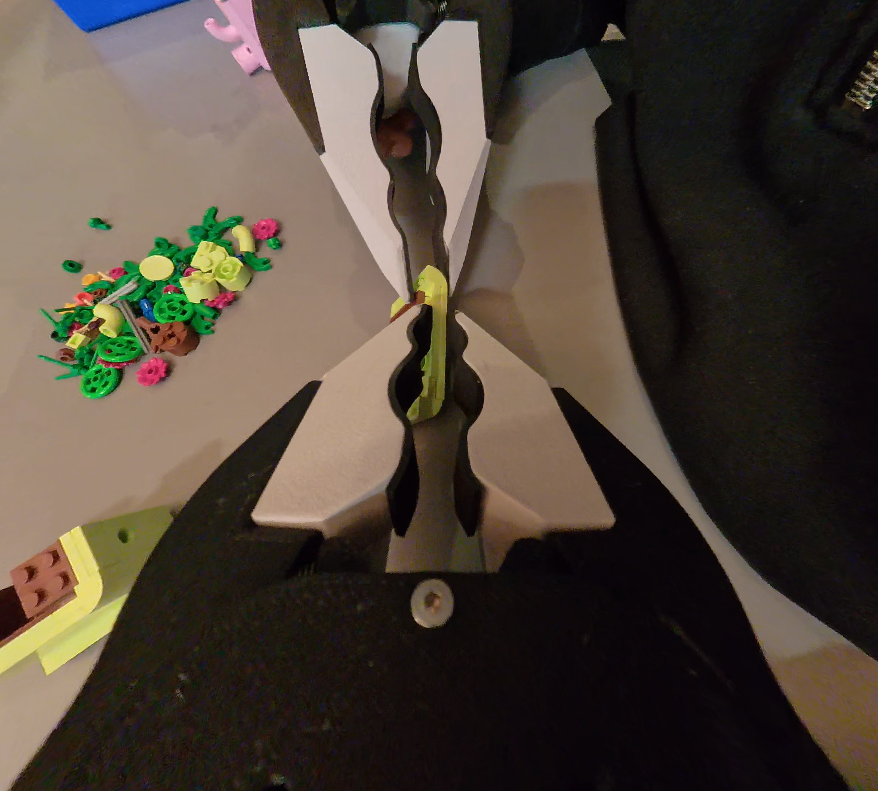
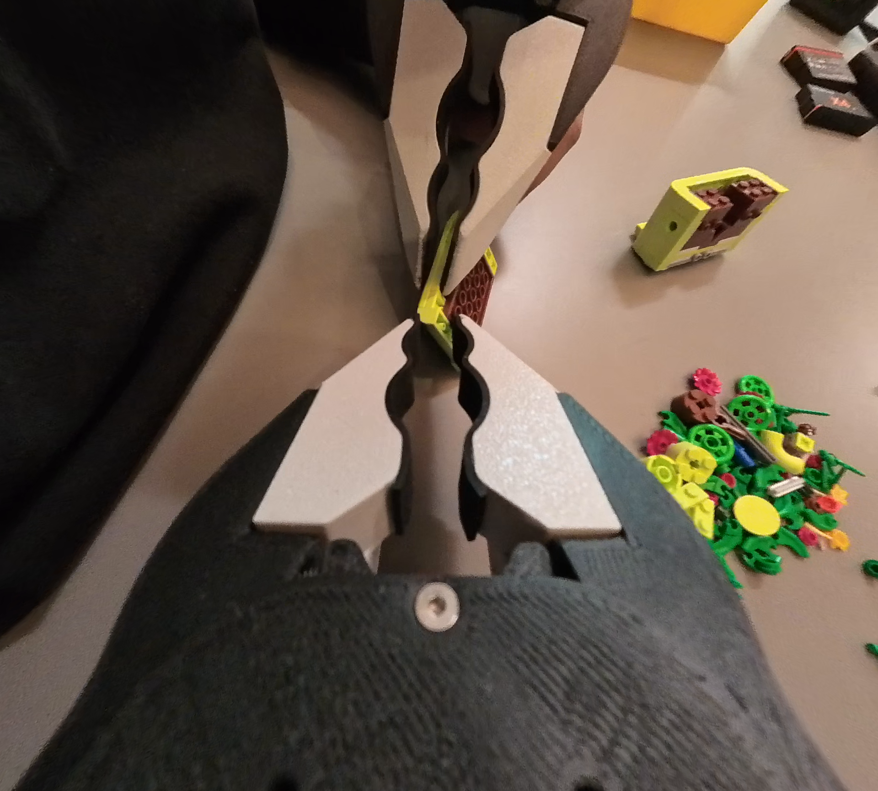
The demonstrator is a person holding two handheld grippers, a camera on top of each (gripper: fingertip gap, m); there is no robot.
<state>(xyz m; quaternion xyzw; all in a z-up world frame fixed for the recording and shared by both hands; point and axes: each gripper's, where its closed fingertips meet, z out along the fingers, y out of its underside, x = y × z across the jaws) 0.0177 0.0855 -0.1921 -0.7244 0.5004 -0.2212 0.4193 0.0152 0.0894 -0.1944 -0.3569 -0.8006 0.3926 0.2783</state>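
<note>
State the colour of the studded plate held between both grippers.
Reddish brown plate, edged in lime green; the right wrist view shows it best.

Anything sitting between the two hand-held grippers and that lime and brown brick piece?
Nothing visible. Left hand-held gripper and right hand-held gripper meet tip to tip, both closed on the lime and brown brick piece above the table.

black bodies, grey wavy-edged fingers, silver screws.

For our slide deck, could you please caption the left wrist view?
Two tools meet tip to tip, gripping one lime piece above a grey table.
</note>
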